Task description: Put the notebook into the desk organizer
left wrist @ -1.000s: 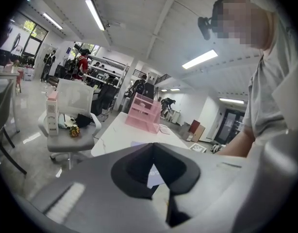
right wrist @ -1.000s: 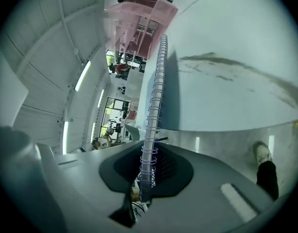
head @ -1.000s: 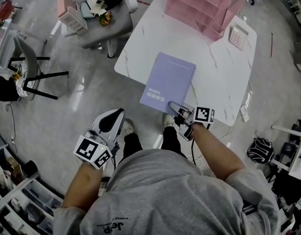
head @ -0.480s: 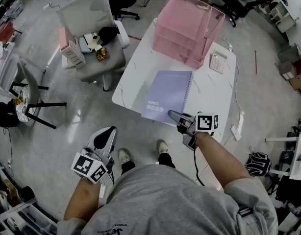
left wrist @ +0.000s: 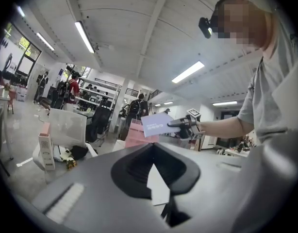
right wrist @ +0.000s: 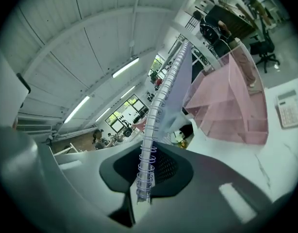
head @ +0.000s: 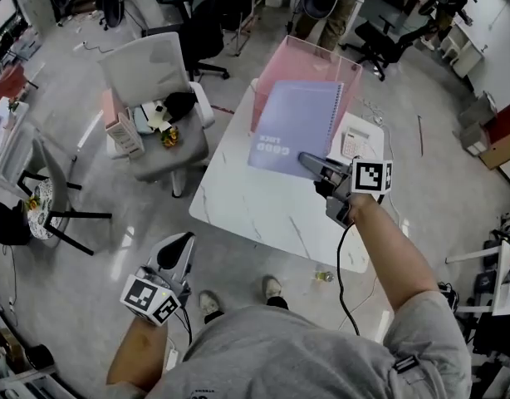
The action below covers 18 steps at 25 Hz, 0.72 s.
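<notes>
The right claw (head: 311,163) is pressed shut on the spiral edge of the notebook (head: 292,127), near its lower corner. The right gripper view shows the wire coil running straight between the jaws. The notebook is off the desk (head: 263,202). It extends forward and upward from the claw tips, cover towards the person. The pink desk organizer (head: 309,56) stands beyond the tips, at the far end of the desk, with the calculator (head: 352,144) just to the right of the claw. The left claw (head: 174,252) hangs low beside the person, well apart from the desk. Its jaws meet at the tips with nothing between them.

Step in hand, by judgement: carry the notebook to the organizer and feed it in.

- Keep the pinch firm. The grip sits on one corner, so the free end may swing or sag about the coil.
- Line up the far edge of the notebook with one tier opening before pushing. Which tier suits it cannot be told from here.
- Enter edge first, square to the opening, to avoid snagging the coil on the pink wall.
- Spread the jaws only once the tier carries the notebook.
</notes>
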Tool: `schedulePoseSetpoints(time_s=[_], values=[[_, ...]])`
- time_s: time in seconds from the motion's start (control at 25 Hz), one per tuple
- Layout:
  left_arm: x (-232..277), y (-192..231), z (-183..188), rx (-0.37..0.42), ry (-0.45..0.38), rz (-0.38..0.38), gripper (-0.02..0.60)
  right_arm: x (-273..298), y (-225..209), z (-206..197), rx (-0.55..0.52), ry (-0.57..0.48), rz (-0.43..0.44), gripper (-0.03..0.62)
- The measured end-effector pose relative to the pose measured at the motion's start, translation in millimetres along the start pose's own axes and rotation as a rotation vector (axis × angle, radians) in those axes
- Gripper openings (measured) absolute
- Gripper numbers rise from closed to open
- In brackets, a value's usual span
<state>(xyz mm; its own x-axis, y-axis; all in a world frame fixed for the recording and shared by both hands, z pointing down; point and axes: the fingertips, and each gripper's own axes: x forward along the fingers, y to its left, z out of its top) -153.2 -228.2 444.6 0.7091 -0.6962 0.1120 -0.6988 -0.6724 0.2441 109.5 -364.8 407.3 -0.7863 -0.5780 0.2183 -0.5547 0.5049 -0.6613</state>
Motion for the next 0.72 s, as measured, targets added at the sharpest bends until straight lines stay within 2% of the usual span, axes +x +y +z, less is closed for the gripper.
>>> schedulePoseSetpoints(time_s=[0.2,0.36,0.56,0.72], values=[[12,15,7,0.022,-0.004,0.004,0.057,17,-33,84,0.018,-0.065,-0.062,0.031],[25,24,11,0.037,0.002,0.001,0.058,37,-71,135,0.021,-0.087,-0.112,0.030],[41,35,20,0.053,0.007,-0.004,0.057,63,-118,172,0.064,-0.087,-0.157,0.031],[55,47,31,0.073,-0.001,0.009,0.058,78,-156,180,0.122,-0.069,-0.207,0.031]])
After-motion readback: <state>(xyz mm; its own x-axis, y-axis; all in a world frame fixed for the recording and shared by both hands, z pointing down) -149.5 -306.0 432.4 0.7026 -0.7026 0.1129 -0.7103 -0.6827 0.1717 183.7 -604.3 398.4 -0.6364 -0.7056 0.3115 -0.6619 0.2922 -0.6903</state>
